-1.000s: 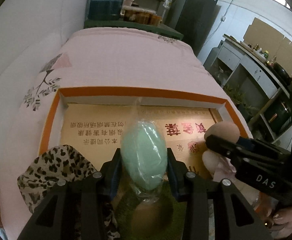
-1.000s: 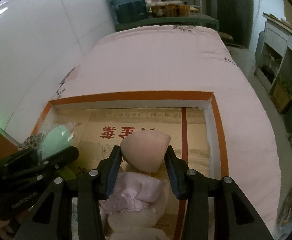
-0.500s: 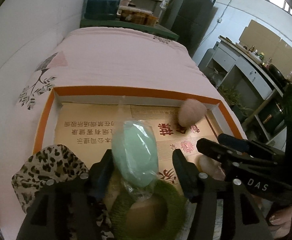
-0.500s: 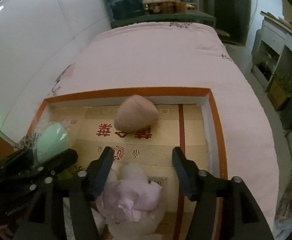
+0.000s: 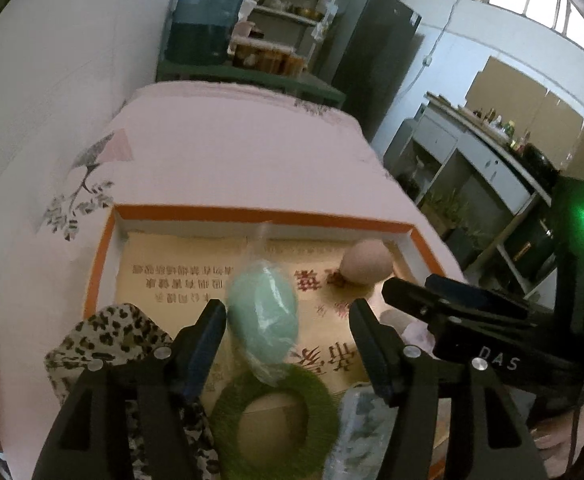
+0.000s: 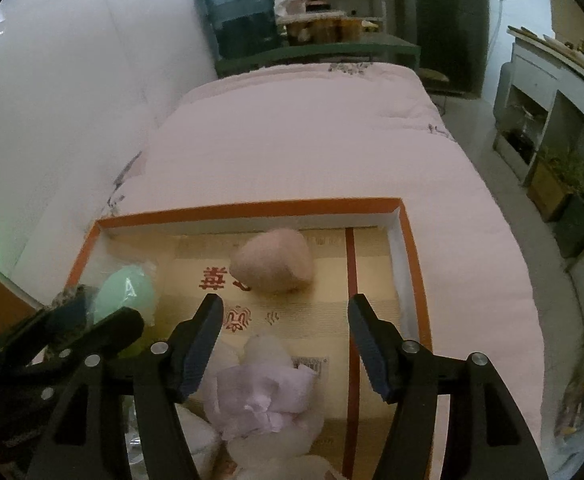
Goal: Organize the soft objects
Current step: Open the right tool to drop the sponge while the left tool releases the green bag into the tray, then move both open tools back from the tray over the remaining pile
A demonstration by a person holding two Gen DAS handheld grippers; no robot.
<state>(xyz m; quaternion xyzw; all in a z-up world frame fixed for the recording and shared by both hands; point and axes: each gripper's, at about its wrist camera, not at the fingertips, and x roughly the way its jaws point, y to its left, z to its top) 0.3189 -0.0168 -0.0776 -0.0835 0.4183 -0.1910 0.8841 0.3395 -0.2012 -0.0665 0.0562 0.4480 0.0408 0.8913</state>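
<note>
A shallow orange-rimmed cardboard box (image 5: pixel 260 214) (image 6: pixel 252 207) lies on the pink bed. A pink sponge egg (image 5: pixel 365 261) (image 6: pixel 272 260) rests on its floor near the far wall. My right gripper (image 6: pixel 286 336) is open and empty, pulled back from it. My left gripper (image 5: pixel 288 340) is open; a mint green sponge egg in clear wrap (image 5: pixel 263 313) (image 6: pixel 126 294) stands between its fingers, touching neither, leaning on a green ring (image 5: pixel 276 420). A white and lilac plush (image 6: pixel 266 396) lies under the right gripper.
A leopard-print cloth (image 5: pixel 108 340) hangs over the box's near left corner. A patterned pouch (image 5: pixel 365 428) lies right of the green ring. The pink bed (image 6: pixel 311 136) stretches beyond the box. A water jug (image 5: pixel 206 24) and shelves stand at the far end, cabinets at the right.
Both grippers opened. The right one let the pink egg go and it rolled to the far wall. The left one let go of the green egg and drew back.
</note>
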